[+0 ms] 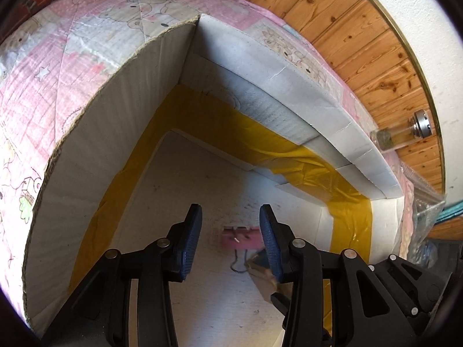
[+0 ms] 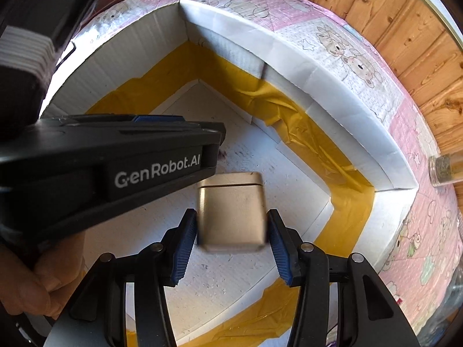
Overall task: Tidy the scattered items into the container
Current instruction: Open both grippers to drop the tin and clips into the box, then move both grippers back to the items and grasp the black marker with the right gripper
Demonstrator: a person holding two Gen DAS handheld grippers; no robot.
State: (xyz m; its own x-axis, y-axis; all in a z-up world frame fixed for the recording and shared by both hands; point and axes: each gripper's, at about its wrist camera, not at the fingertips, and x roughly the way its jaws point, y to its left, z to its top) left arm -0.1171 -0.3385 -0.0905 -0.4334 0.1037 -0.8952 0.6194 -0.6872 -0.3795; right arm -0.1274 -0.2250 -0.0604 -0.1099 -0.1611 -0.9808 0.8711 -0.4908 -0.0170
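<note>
The container is a white cardboard box (image 1: 115,133) with yellow tape inside, also in the right wrist view (image 2: 332,86). My left gripper (image 1: 230,214) is open inside the box, above a pink binder clip (image 1: 241,238) and a brown item (image 1: 264,274) on the floor. My right gripper (image 2: 231,222) holds its jaws wide around a blurred gold tin (image 2: 231,214) over the box floor; small gaps show beside both pads. The left gripper body (image 2: 115,167) crosses the right wrist view at left.
The box sits on a pink cartoon-print quilt (image 1: 43,72). A glass jar with a metal lid (image 1: 405,133) lies on the wooden floor (image 1: 361,43) at right, also in the right wrist view (image 2: 442,170). A clear plastic bag (image 1: 425,211) lies at far right.
</note>
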